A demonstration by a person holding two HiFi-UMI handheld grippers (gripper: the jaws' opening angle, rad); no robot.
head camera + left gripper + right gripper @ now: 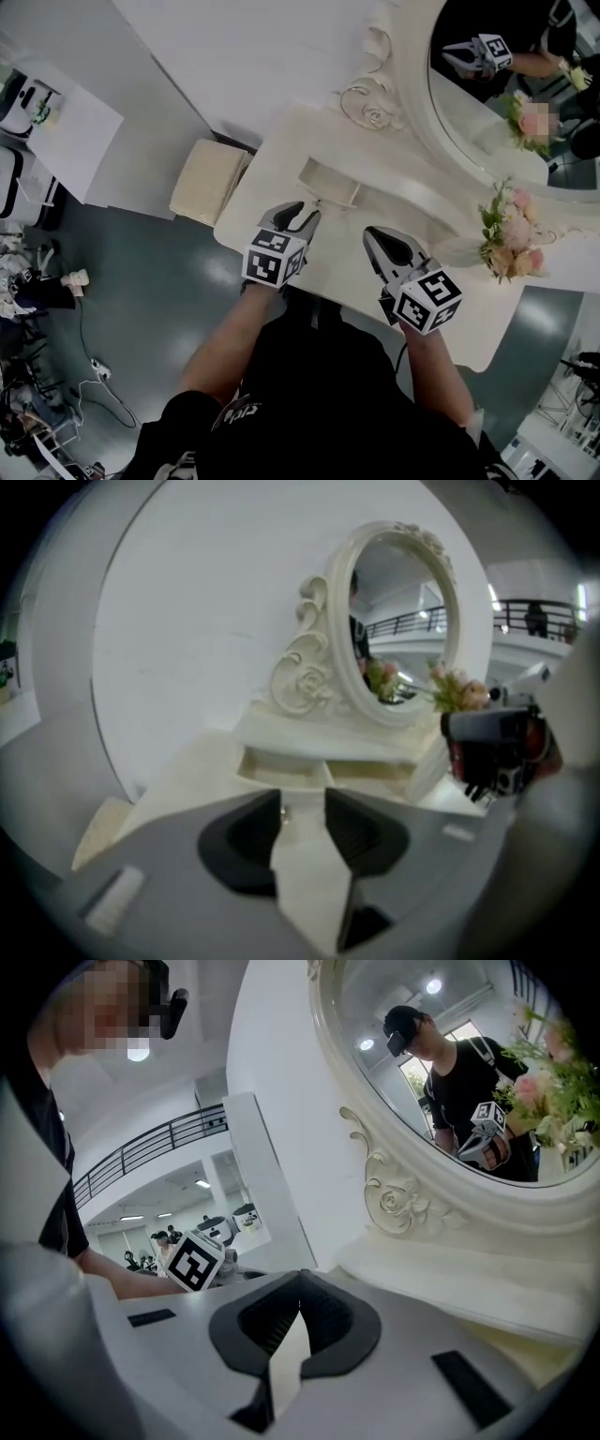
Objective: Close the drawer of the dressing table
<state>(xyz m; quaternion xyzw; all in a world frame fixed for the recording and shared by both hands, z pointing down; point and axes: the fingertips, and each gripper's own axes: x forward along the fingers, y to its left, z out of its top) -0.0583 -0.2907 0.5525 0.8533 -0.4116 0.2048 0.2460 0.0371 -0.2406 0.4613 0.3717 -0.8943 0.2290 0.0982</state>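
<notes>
Cream drawer (pixel 330 184) on the white dressing table (pixel 272 178) sits pulled out, push not yet made; left gripper (pixel 307 210) open just before its front, right gripper (pixel 372 234) closed, empty.

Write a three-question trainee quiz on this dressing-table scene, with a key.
1. True or false: the drawer of the dressing table is already shut.
2. Multiple choice: compare the left gripper and the right gripper. Whose jaws stand apart? A) left B) right C) both
3. Short answer: what stands on the table in front of the mirror, at the head view's right?

Key: 1 false, it stands open; 2 A; 3 flowers.
</notes>
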